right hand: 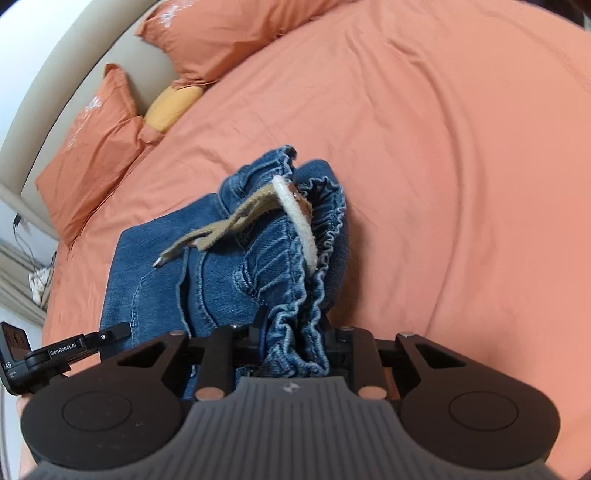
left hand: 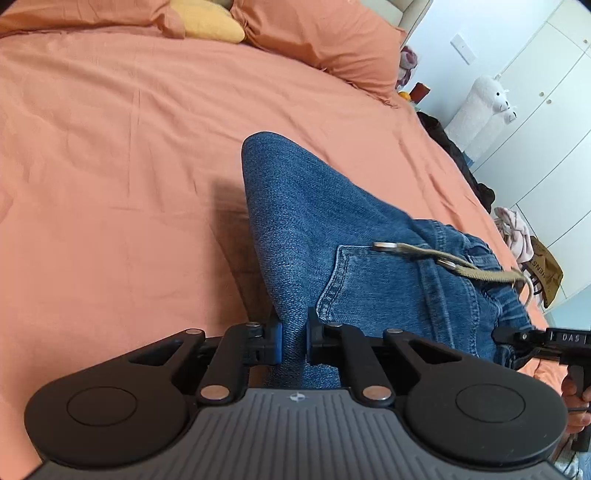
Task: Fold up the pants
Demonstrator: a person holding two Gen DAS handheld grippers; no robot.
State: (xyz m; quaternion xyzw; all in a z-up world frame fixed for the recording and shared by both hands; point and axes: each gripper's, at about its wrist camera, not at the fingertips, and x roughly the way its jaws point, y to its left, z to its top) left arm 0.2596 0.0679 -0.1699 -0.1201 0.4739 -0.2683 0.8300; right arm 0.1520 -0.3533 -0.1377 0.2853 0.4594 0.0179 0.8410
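Blue denim pants [left hand: 314, 221] lie folded on an orange bed sheet [left hand: 110, 147], with a tan drawstring [left hand: 443, 262] across the pocket side. My left gripper [left hand: 294, 341] is shut on a fold of the denim near the pocket. In the right wrist view the pants [right hand: 221, 266] show their gathered elastic waistband [right hand: 317, 229] and the tan drawstring [right hand: 221, 229]. My right gripper [right hand: 295, 343] is shut on the bunched waistband. Each gripper shows at the edge of the other's view, the right gripper [left hand: 535, 338] and the left gripper [right hand: 74, 347].
Orange pillows [left hand: 314, 33] and a yellow cushion [left hand: 210, 22] lie at the head of the bed. A white plush alpaca [left hand: 484, 107], dark clothes and a bag [left hand: 546, 273] stand on the floor by white wardrobes to the right. A beige headboard [right hand: 74, 55] curves behind the pillows.
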